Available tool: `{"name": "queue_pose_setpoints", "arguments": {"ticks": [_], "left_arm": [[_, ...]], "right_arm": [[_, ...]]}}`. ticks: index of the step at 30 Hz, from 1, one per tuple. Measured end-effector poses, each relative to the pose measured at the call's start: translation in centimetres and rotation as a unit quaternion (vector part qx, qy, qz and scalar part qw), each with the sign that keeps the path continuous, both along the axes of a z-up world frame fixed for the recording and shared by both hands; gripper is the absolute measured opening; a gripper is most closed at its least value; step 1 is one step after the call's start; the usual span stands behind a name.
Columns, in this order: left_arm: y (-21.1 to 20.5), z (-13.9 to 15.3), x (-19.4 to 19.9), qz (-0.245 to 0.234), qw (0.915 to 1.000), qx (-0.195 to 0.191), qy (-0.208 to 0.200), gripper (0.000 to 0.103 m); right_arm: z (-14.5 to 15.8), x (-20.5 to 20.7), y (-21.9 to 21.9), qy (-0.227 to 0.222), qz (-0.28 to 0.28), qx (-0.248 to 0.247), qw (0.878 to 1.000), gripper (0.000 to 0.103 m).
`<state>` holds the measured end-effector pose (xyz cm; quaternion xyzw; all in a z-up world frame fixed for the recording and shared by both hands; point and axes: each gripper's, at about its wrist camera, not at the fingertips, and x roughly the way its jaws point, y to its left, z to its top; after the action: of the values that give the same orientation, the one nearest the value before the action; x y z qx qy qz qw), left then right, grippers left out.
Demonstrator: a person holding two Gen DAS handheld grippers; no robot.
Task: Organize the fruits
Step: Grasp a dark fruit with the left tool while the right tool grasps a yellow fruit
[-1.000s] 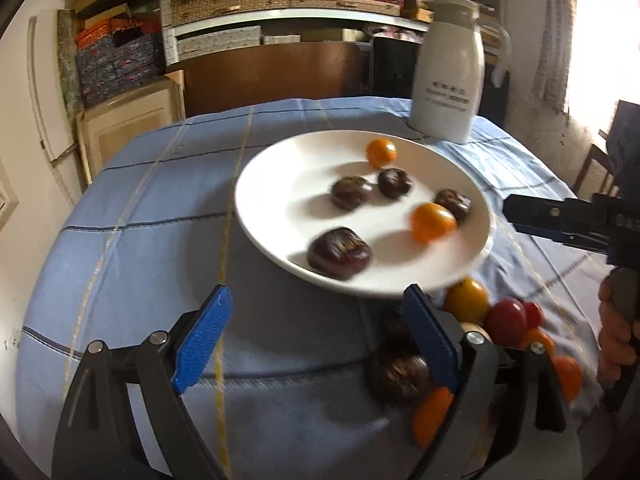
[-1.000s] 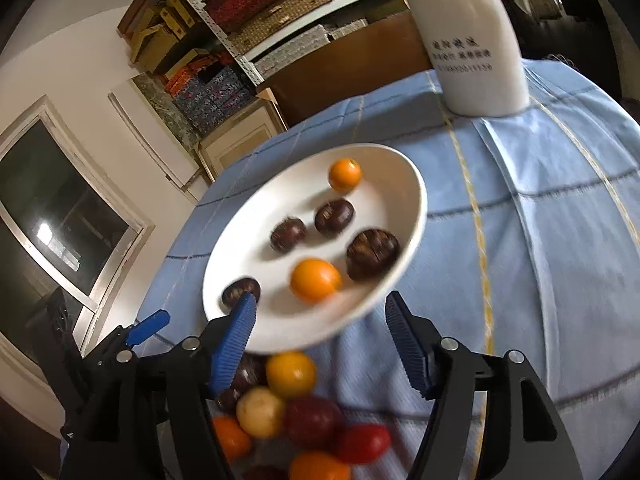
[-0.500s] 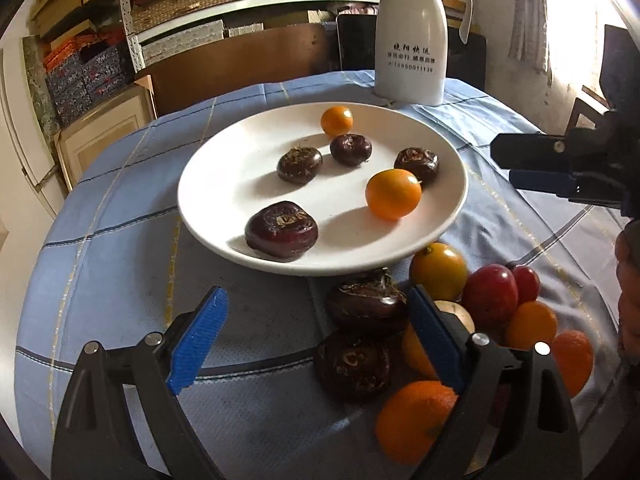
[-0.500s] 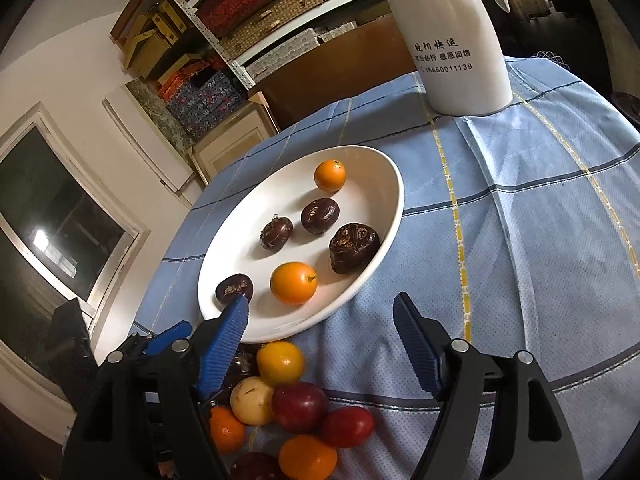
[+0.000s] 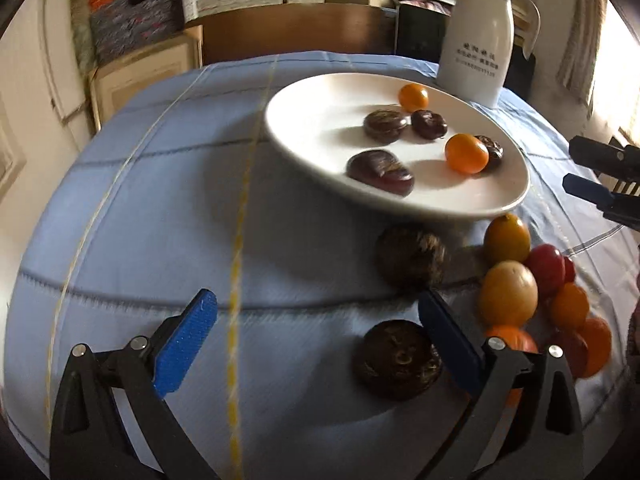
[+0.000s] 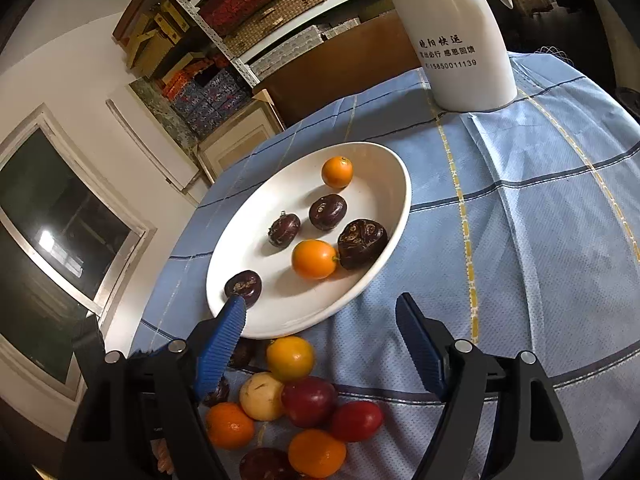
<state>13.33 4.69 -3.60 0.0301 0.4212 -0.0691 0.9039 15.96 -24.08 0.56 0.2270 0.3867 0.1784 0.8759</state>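
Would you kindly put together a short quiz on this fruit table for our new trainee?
1. How many fruits lie on the plate?
2. True or false: the left gripper holds a fruit.
3. What stands behind the plate: A) white jug B) basket C) kettle?

Key: 1) Six: two orange, four dark. 2) False; its jaws have just been opening, with only a dark fruit on the cloth by one finger. 3) A.
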Motion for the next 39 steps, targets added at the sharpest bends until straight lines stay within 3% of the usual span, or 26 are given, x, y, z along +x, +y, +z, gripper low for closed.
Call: {"name": "queue_pose_setpoints", "arguments": {"ticks": [5, 12, 14, 16, 22, 28, 30, 32, 37, 39], "left_arm": [[-1.4, 0.9, -0.9, -0.017, 0.9989, 0.024, -0.038, 0.099], [-4.8, 1.0, 0.7, -0.045, 0.9940, 0.083, -0.055, 0.098], [-5.2, 0.7, 1.4, -0.052, 0.9927, 0.096, -0.051, 0.092], [-5.4, 0.3, 1.9, -0.081, 0.9937, 0.071, -0.030, 0.071], [-4.8, -0.3, 3.4, -0.107, 0.9942, 0.011, 0.009, 0.045], [-3.0, -0.1, 2.0, -0.091, 0.9958, -0.004, 0.008, 0.045], [-2.3, -0.1, 1.9, -0.071, 0.9974, 0.000, 0.005, 0.045], [-1.7, -0.1, 2.0, -0.061, 0.9981, -0.006, 0.008, 0.045], [-2.5, -0.4, 2.0, -0.071, 0.9974, 0.012, 0.008, 0.045], [-2.5, -0.4, 2.1, -0.072, 0.9973, 0.007, 0.011, 0.045]], "right_arm": [[0.5, -0.4, 0.3, -0.009, 0.007, -0.001, 1.000, 0.078], [0.3, -0.3, 0.6, -0.006, 0.006, -0.011, 1.000, 0.078], [0.2, -0.2, 0.6, -0.004, 0.007, -0.014, 1.000, 0.078], [0.1, -0.2, 0.8, -0.004, 0.008, -0.018, 1.000, 0.078], [0.1, -0.3, 1.4, -0.004, 0.020, -0.029, 0.999, 0.078], [-0.4, -0.8, 3.8, 0.009, 0.078, -0.069, 0.995, 0.078], [-0.8, -0.9, 4.7, 0.016, 0.097, -0.079, 0.992, 0.074], [-1.3, -0.9, 5.4, 0.024, 0.109, -0.090, 0.990, 0.064], [-2.3, 0.0, 6.4, 0.039, 0.115, -0.105, 0.987, 0.042], [-2.5, 0.4, 6.8, 0.041, 0.119, -0.114, 0.985, 0.042]]}}
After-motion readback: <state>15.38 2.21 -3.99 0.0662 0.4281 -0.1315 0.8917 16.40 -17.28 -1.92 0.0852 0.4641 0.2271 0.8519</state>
